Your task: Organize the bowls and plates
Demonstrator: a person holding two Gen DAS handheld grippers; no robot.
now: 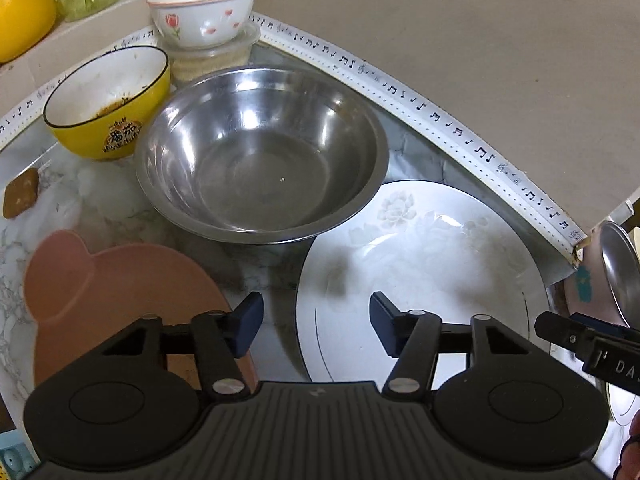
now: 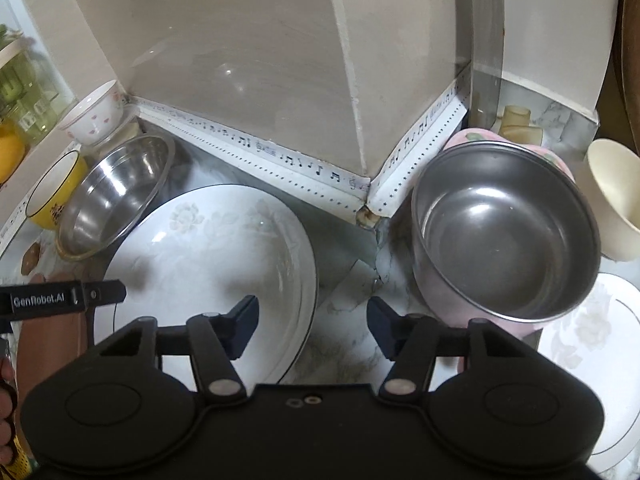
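Far ahead and to the left of the left gripper (image 1: 316, 330) sits the yellow ceramic bowl with a black rim and dried sauce inside (image 1: 108, 100); it looks thick-walled, fairly heavy and breakable, and I judge its rim the only real purchase. Behind it, further from the gripper, a white porcelain bowl with pink flowers (image 1: 202, 12) perches on a clear plastic tub (image 1: 212, 58), so it may tip if nudged. Straight ahead of the gripper is the wide shallow stainless steel bowl (image 1: 260, 152), probably light, stiff and slick; its thin rolled rim should suit a pinch. The left gripper's jaws stand partly spread with nothing between the pads, the left pad beside a flat terracotta-pink mat (image 1: 120, 300), the right pad over the near left part of the large white porcelain plate with a faint grey flower pattern (image 1: 424, 276). That plate lies flat on the marbled counter (image 1: 80, 200), just right of the steel bowl; it is likely heavy, glazed, slippery and fragile, and only its edge can be taken. The right gripper (image 2: 312, 330) is likewise half spread and empty, its left pad over that plate's right rim, its right pad over bare counter. Just ahead and right of it stands a deep stainless steel pot-shaped bowl (image 2: 504, 232), rigid and smooth, best pinched at the wall's lip. Beyond it to the right lie a cream cup on its side (image 2: 612, 208) and a second white plate (image 2: 592, 344).
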